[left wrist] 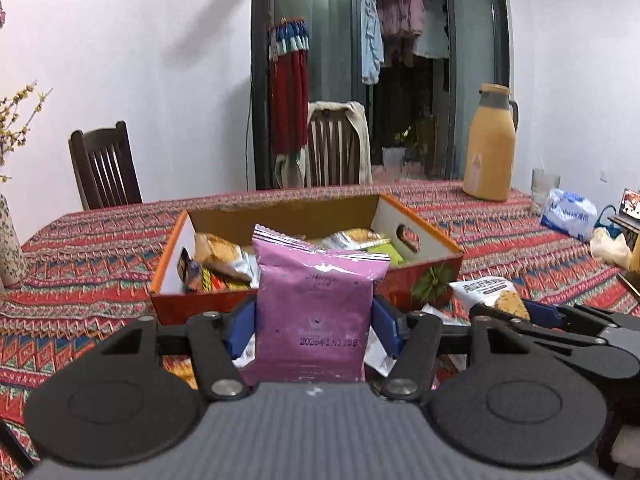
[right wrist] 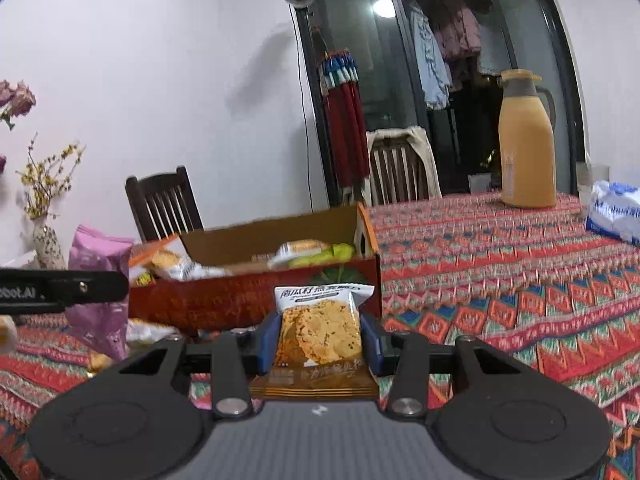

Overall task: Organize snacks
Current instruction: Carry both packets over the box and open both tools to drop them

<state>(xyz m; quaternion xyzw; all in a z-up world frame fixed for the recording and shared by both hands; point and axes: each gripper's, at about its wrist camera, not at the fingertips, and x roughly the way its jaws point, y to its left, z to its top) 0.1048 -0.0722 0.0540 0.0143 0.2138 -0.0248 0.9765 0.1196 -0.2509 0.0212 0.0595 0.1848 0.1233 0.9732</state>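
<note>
Our left gripper (left wrist: 314, 320) is clamped across the middle of a pink snack packet (left wrist: 316, 304), which stands upright just near of the open cardboard box (left wrist: 420, 276). Our right gripper (right wrist: 318, 338) pinches a cookie packet (right wrist: 320, 328) by its sides, near the box's right end. Both packets look light, air-filled and crinkly, and the film is probably slick; the cookie inside is likely brittle. We judge a hold on the flat sides near the middle safest, with gentle pressure, since a squeeze could crush the contents. More snacks already lie in the box on the patterned bench (right wrist: 500, 280).
</note>
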